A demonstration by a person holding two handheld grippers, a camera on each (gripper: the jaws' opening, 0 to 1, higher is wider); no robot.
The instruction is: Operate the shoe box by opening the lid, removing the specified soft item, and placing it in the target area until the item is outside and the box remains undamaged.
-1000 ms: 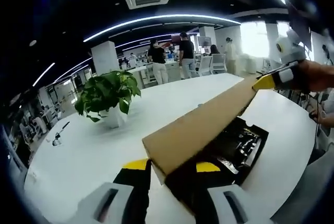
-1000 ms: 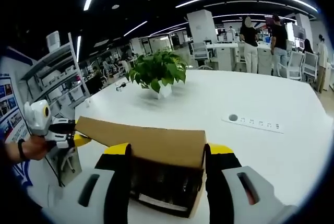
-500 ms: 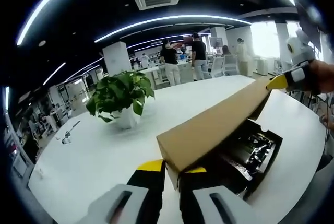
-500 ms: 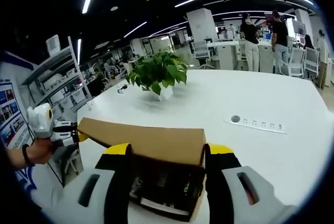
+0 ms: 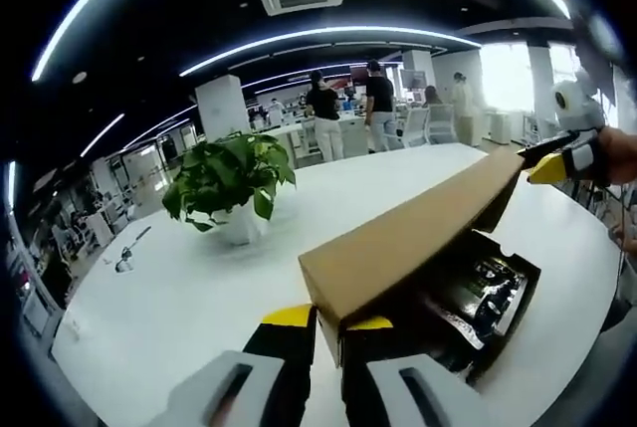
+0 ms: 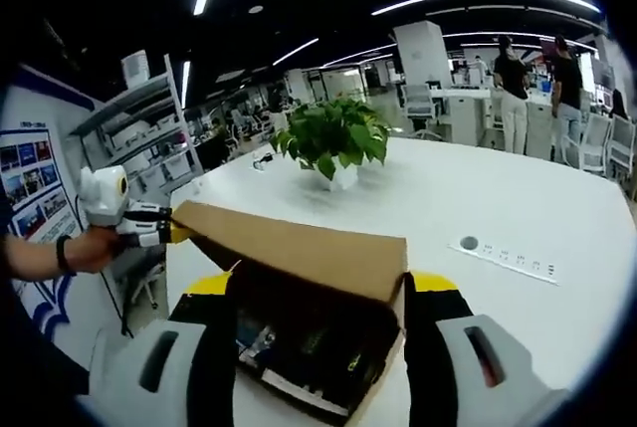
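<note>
Since a second ago the cardboard lid (image 5: 408,243) is lifting higher off the shoe box (image 6: 309,352), left tool (image 5: 331,332) clenching its corner, right tool (image 6: 318,293) spread wide around the other end, so next I'd guess flipping it fully back.

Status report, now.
Left gripper shut on lid corner. Right gripper open, straddling far end. Lid raised over box, dark contents inside. Plant stands clear.

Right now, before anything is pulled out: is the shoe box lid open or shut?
Open. The cardboard lid is raised at an angle, exposing dark contents in the box.

open office, white table (image 5: 179,298), ceiling lights (image 5: 318,37)
</note>
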